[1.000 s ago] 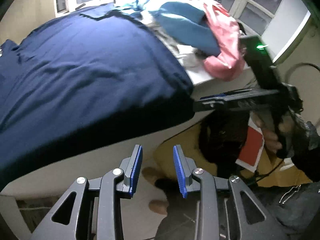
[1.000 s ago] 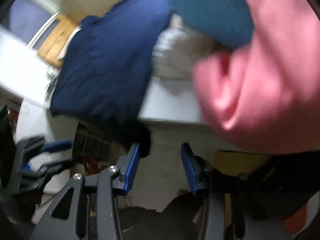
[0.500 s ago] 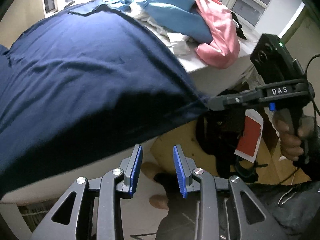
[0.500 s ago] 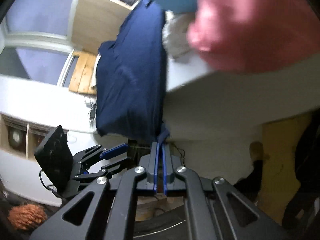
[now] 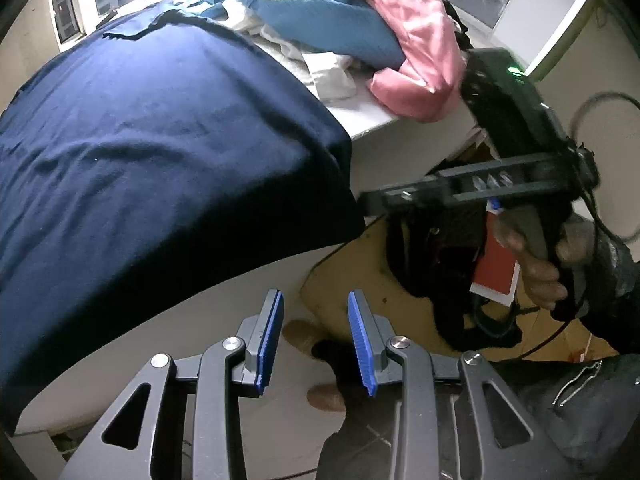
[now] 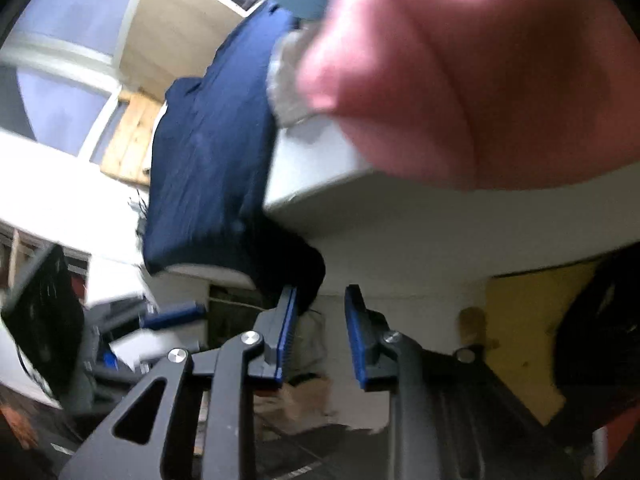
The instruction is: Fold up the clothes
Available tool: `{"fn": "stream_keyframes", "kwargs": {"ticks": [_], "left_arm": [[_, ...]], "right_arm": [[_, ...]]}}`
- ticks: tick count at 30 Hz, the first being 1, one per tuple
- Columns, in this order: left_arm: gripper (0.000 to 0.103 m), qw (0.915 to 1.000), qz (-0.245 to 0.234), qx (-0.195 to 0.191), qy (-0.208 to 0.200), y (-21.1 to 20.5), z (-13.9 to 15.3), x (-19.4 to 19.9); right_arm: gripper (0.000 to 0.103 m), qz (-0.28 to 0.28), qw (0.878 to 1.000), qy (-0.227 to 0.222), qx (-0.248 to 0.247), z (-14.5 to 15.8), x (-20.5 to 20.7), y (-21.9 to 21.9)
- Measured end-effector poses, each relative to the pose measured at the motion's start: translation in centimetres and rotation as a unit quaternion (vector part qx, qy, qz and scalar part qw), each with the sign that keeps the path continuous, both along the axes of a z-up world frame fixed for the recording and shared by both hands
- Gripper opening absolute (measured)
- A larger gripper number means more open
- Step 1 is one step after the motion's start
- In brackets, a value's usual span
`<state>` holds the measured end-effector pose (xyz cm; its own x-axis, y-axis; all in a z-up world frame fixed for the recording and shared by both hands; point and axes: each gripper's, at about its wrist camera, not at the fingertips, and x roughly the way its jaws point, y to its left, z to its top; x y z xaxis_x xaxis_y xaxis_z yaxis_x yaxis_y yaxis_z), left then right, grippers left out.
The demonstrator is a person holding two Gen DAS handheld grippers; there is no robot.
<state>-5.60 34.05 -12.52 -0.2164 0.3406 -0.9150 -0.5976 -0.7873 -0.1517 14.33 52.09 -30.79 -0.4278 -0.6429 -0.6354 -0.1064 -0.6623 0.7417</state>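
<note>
Lying spread across the white table (image 5: 368, 124), the navy shirt (image 5: 160, 168) is covering most of the surface, and its near edge is hanging over the table's front. The left gripper (image 5: 316, 334) is hovering below that edge with its jaws standing apart and nothing between them. The right gripper (image 6: 320, 330) is sitting at the shirt's hanging corner (image 6: 296, 268); its jaws are parted, and the dark fabric is touching the tip of one blue pad (image 6: 289, 320) without being clamped. Behind the shirt, a heap is resting on the table: a teal garment (image 5: 320, 20), a pink garment (image 5: 420, 64) and white cloth (image 5: 328, 76). The right wrist view is blurring heavily, with the pink garment filling its upper right.
</note>
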Motion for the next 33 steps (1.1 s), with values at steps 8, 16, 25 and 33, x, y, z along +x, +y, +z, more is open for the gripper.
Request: {"fn": "stream_keyframes", "kwargs": {"ticks": [8, 16, 25, 33], "left_arm": [[0.032, 0.9999, -0.007, -0.014, 0.002, 0.0, 0.0, 0.3], [0.032, 1.0, -0.003, -0.008, 0.001, -0.7, 0.3, 0.6], [0.033, 0.9998, -0.003, -0.017, -0.009, -1.4, -0.3, 1.1], [0.033, 0.9997, 0.006, -0.021, -0.01, -2.4, -0.3, 1.7]], "right_arm": [[0.002, 0.003, 0.996, 0.011, -0.089, -1.4, -0.1, 0.0], [0.036, 0.063, 0.981, 0.085, 0.163, 4.2, 2.6, -3.0], [0.043, 0.216, 0.864, 0.248, 0.38, 5.3, 3.7, -8.2], [0.005, 0.214, 0.914, 0.216, 0.269, 4.3, 0.8, -9.0]]}}
